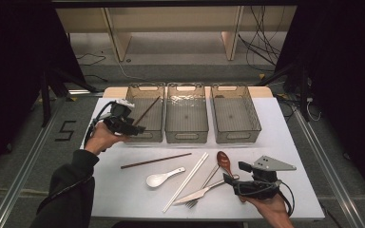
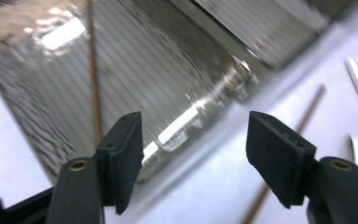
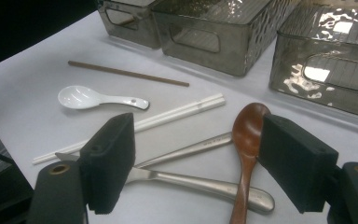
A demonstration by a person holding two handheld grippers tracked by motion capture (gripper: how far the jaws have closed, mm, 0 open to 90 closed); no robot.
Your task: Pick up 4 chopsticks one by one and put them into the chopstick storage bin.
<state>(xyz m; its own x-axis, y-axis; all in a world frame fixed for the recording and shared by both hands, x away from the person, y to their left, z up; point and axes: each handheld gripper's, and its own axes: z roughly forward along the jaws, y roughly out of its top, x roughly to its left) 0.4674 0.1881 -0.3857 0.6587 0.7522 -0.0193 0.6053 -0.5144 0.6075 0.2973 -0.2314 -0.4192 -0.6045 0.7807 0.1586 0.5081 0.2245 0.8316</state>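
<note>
A brown chopstick [image 1: 147,110] leans inside the left bin [image 1: 145,118], the left gripper [image 1: 123,122] hovering just beside it, jaws open and empty. Nearer than that bin, a second brown chopstick [image 1: 156,160], white spoon [image 1: 164,177], white chopsticks [image 1: 186,181], knife [image 1: 200,193] and wooden spoon [image 1: 225,163] lie on the desk [image 1: 123,190], where the right gripper [image 1: 247,183] hangs with jaws apart.

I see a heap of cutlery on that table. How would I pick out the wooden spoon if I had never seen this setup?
Start from the three clear bins at the back of the white table; the cutlery lies in front of them. The wooden spoon is at the right end of it, by the right gripper. Its reddish-brown bowl sets it apart from the white ceramic spoon, the white chopsticks, and the metal knife.
</note>
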